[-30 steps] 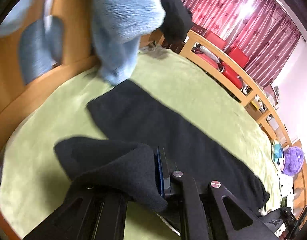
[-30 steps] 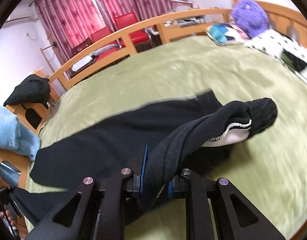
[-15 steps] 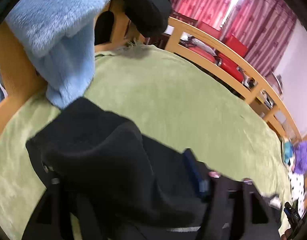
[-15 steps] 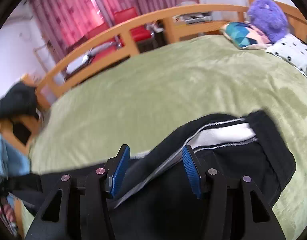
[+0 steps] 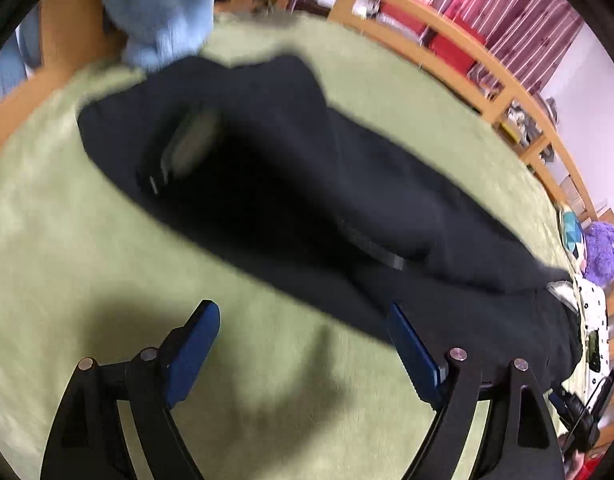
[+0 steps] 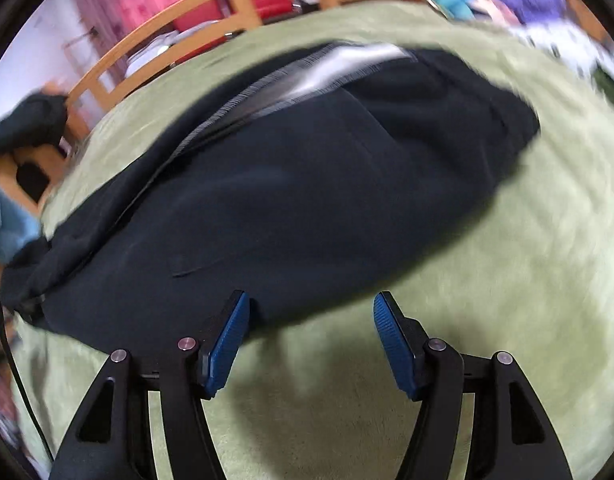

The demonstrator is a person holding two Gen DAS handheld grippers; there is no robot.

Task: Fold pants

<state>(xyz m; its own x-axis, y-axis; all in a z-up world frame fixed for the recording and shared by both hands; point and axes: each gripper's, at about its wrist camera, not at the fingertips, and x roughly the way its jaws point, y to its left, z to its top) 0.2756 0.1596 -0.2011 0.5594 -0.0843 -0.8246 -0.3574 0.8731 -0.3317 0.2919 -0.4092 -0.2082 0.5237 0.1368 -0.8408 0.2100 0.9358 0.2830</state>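
- Left gripper (image 5: 303,322): jaws spread wide and opening; between the blue pads (image 5: 191,350) shows only green blanket (image 5: 67,240), though the right pad's tip overlaps the near edge of the pants (image 5: 291,184). Nothing is pinched.
- Right gripper (image 6: 311,328): jaws apart and opening, with bare blanket between them; its left pad (image 6: 227,344) sits right at the pants' near edge, and whether it touches the cloth I cannot tell.
- The pants lie on the blanket as a long black band, doubled over lengthwise, just ahead of both grippers.
- Hard to read: both views are motion-blurred. In the left wrist view a grey patch (image 5: 191,146) on the pants is smeared and I cannot say what it is. In the right wrist view a white-grey strip (image 6: 335,68) runs along the far edge near the waist end; its detail is blurred.
- The pants' far ends are cut by the lens edge in each view.
- Around: a wooden rail (image 5: 467,60) beyond the blanket, red chairs (image 5: 447,46) and red curtains (image 5: 487,4) behind it.
- A light blue fleece (image 5: 163,8) hangs at the blanket's end, just beside the pants' leg end; a dark garment (image 6: 27,124) lies on a wooden frame nearby.
- A purple plush (image 5: 605,254) and a spotted pillow (image 5: 595,308) sit at the far right edge, partly cut off.
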